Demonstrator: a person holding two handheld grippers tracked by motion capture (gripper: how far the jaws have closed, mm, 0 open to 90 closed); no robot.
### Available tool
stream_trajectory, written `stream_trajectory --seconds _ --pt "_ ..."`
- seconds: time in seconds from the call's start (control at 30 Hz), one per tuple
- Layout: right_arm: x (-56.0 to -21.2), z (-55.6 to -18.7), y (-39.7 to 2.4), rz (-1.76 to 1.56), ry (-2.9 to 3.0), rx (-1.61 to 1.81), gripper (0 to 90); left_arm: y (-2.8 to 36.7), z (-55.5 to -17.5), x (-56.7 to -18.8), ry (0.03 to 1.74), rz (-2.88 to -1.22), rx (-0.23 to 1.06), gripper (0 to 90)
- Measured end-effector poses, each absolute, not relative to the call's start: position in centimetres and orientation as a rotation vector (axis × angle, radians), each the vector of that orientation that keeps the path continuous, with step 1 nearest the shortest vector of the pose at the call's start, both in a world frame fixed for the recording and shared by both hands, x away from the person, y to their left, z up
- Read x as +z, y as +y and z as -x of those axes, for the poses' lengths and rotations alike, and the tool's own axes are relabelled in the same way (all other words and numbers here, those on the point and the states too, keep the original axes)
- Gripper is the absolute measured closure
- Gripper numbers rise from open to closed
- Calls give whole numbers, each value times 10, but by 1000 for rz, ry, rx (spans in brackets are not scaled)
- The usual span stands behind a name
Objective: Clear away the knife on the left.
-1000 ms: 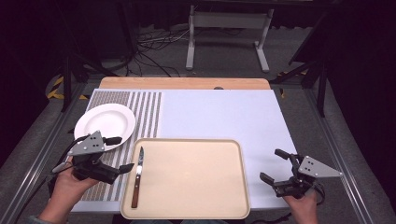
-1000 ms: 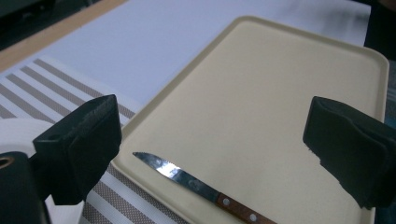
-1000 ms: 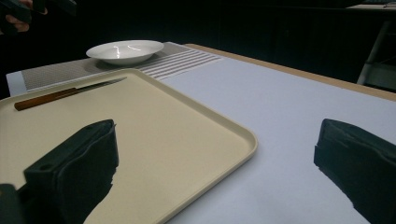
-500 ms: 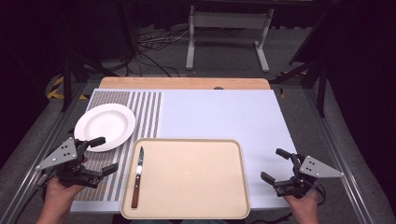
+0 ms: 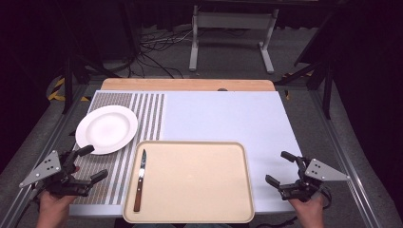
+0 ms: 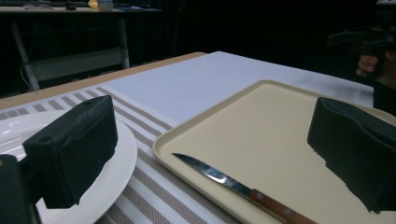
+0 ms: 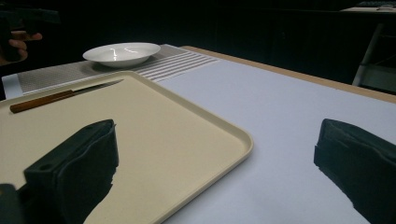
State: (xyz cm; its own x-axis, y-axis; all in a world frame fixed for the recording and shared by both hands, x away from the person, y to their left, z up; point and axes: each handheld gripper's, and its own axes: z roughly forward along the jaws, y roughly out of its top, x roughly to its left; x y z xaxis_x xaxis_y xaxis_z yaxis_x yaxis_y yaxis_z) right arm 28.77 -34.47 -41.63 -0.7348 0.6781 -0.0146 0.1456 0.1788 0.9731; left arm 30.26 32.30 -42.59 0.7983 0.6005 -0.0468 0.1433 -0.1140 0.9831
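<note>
With both my left tool (image 5: 88, 164) and right tool (image 5: 282, 168) gaping empty, I judge the stiff, light wooden-handled steel knife (image 5: 139, 179), lying at the beige plastic tray's (image 5: 199, 190) left edge, best gripped by its handle.

No legible text, label, brand, number or sign found in any view. The tray (image 5: 199, 190), the plate (image 5: 107, 129), the knife (image 5: 139, 181) and the striped mat (image 5: 147, 114) on the surface carry no readable markings.
</note>
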Motion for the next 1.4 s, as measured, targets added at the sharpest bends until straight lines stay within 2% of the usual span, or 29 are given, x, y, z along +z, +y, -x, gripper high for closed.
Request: stream_trajectory --seconds 0.5,0.63,0.83,1.4 --pt "-420 -290 -347 -790 2018 1586 2 337 -310 -459 661 -1694 418 18" --pt "-422 -291 -347 -792 2025 1581 2 336 -310 -459 663 -1709 424 18" --pt "-424 -291 -347 -797 2031 1577 2 335 -312 -463 682 -1699 367 12" --pt "-425 -291 -347 -805 2036 1572 2 334 -314 -465 692 -1722 370 10"
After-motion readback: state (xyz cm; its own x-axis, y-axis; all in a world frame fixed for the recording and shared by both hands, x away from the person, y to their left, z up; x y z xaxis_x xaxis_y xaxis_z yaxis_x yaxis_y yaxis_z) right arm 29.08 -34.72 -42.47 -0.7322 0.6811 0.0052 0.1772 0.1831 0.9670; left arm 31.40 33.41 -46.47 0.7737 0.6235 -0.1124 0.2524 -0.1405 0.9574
